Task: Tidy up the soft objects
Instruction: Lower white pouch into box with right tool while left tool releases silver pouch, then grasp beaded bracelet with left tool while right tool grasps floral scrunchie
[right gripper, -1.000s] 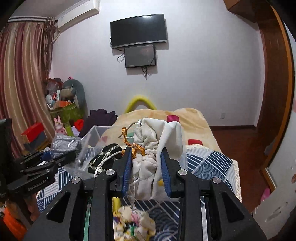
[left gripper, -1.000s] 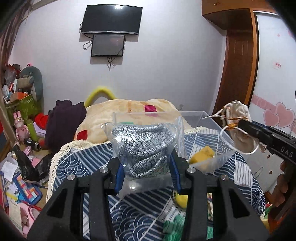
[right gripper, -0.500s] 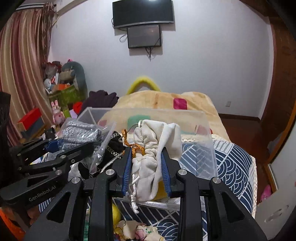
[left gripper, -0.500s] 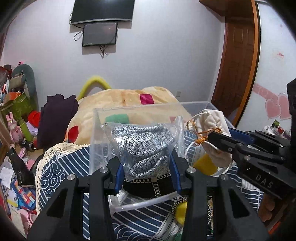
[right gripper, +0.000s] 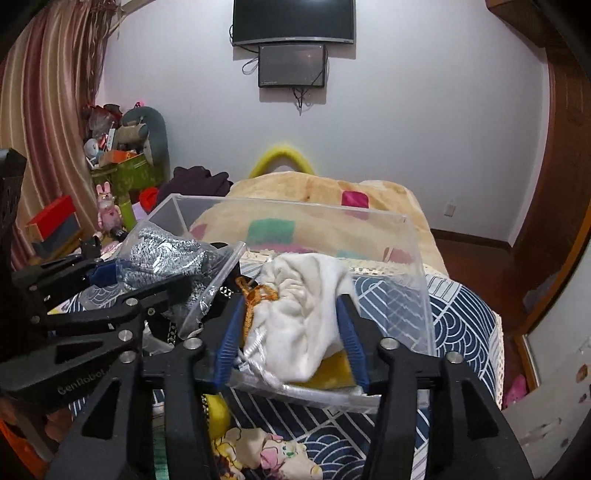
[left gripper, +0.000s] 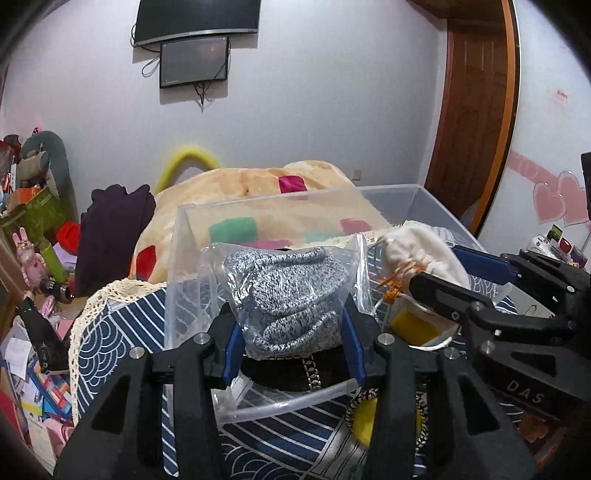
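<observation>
Nearest the left wrist camera, the left tongs [left gripper: 291, 339] are clenched on a clear plastic bag [left gripper: 288, 295] holding a grey knit item, just as they were half a second ago. The bag now sits lower over the clear plastic bin [left gripper: 424, 195], above a black strap with a gold chain pattern [left gripper: 306, 373] lying inside.

In the right wrist view, the right tongs [right gripper: 291, 332] have spread wider than before — the blue pads [right gripper: 227, 343] flank the white drawstring pouch [right gripper: 303, 306] with its orange cord [right gripper: 258, 295]. Whether they are gripping it or merely touching it cannot be told. The pouch has slumped and widened since the earlier frame, and it hangs over the bin's near rim above something yellow [right gripper: 336, 369] in the bin.

The two tools are side by side at the bin — closer to it than a second ago, when both bundles were held up above the bed [right gripper: 461, 325] and its blue patterned cover.

Beyond the bin lies a tan blanket with coloured patches [left gripper: 258, 184], then a yellow arch [right gripper: 284, 157] by the wall, where a television [right gripper: 293, 20] hangs above a smaller screen [right gripper: 291, 64].
</observation>
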Demonstrator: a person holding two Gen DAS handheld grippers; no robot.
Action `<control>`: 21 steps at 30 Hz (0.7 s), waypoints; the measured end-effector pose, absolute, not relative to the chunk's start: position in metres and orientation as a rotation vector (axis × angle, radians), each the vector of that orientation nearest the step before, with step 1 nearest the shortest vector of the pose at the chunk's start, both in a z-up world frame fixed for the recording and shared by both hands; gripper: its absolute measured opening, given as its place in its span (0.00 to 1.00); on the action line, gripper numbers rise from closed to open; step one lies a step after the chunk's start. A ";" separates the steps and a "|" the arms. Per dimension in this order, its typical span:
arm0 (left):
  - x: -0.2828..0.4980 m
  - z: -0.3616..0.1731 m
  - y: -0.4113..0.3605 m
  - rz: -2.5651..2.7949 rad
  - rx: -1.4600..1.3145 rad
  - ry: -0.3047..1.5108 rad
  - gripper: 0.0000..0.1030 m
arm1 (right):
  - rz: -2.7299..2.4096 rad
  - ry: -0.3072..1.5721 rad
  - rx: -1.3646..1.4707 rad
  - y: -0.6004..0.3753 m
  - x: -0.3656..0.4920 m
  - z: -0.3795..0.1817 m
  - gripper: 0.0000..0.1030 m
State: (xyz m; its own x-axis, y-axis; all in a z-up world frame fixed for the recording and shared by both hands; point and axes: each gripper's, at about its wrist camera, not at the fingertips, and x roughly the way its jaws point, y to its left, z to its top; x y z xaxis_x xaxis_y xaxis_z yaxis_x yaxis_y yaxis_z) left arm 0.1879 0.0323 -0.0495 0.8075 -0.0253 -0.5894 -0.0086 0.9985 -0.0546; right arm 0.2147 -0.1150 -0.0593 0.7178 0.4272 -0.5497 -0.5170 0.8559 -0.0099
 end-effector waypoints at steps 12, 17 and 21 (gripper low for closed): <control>0.156 -0.021 0.032 0.000 -0.034 0.534 0.78 | 0.497 0.471 -0.136 -0.141 0.190 -0.035 0.64; 0.138 -0.012 0.033 0.012 -0.045 0.510 0.87 | 0.505 0.465 -0.136 -0.147 0.178 -0.036 0.64; 0.127 -0.016 0.029 0.007 -0.045 0.505 0.87 | 0.504 0.493 -0.150 -0.151 0.171 -0.049 0.64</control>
